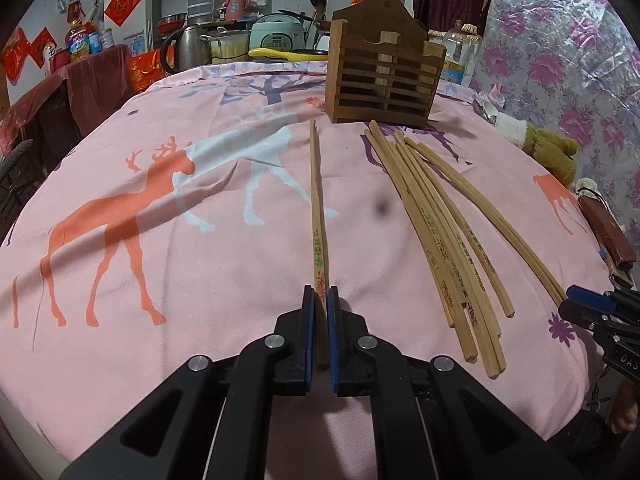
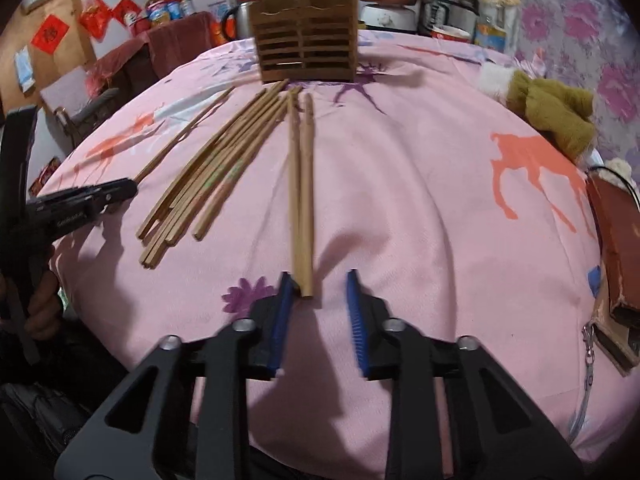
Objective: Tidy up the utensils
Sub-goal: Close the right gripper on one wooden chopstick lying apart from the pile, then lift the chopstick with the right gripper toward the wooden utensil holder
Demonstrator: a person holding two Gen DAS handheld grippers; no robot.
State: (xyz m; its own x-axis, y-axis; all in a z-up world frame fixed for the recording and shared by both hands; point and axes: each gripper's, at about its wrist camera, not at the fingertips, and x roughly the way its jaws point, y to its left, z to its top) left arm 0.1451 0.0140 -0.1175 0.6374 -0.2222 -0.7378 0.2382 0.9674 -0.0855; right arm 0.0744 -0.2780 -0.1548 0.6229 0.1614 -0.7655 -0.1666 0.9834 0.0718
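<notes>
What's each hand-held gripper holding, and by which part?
Left hand-held gripper: one chopstick, pinched near its thick printed end. Right hand-held gripper: nothing; its jaws stand open around the near ends of two chopsticks.

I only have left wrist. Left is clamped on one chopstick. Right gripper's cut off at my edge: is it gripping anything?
Observer: No. The right gripper stands open; the near ends of two chopsticks lie between its fingers, close to the left one, unpinched.
Operator: Are those two clear of the pile?
Observer: At the near ends, yes: bare pink cloth lies between them and the bundle. The far tips converge in front of the wooden holder.
</notes>
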